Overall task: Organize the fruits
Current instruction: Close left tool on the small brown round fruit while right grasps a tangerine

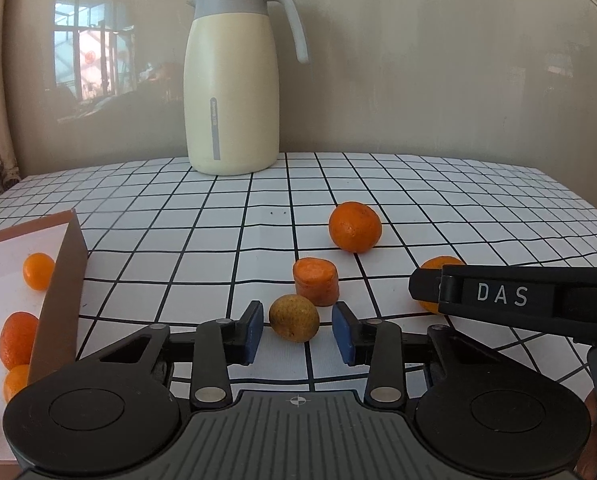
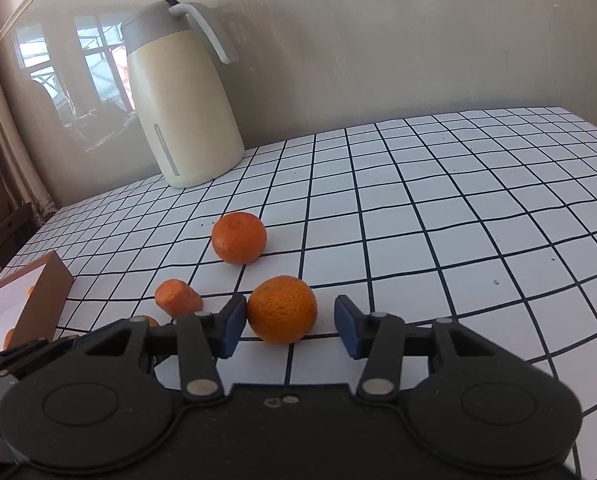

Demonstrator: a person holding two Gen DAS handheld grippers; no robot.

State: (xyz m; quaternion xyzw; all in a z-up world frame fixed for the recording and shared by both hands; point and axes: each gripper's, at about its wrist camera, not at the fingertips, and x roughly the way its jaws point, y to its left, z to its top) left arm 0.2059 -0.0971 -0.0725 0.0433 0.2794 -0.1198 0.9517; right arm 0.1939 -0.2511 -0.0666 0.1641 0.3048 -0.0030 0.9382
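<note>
A small yellow-green fruit (image 1: 294,318) lies on the checked tablecloth between the tips of my left gripper (image 1: 297,332). Its blue pads stand close on either side, and a thin strip of cloth shows at each. A bumpy orange (image 2: 282,310) sits between the pads of my right gripper (image 2: 290,324). The left pad is against its skin and the right pad stands clear of it. A carrot stub (image 1: 315,282) and a smooth mandarin (image 1: 354,227) lie just beyond. One black finger (image 1: 426,288) of the right gripper crosses the left wrist view in front of that orange.
An open cardboard box (image 1: 60,292) at the left holds several small oranges (image 1: 38,270). A cream thermos jug (image 1: 232,92) stands at the table's back edge against the wall. Bare checked cloth (image 2: 458,220) stretches away to the right.
</note>
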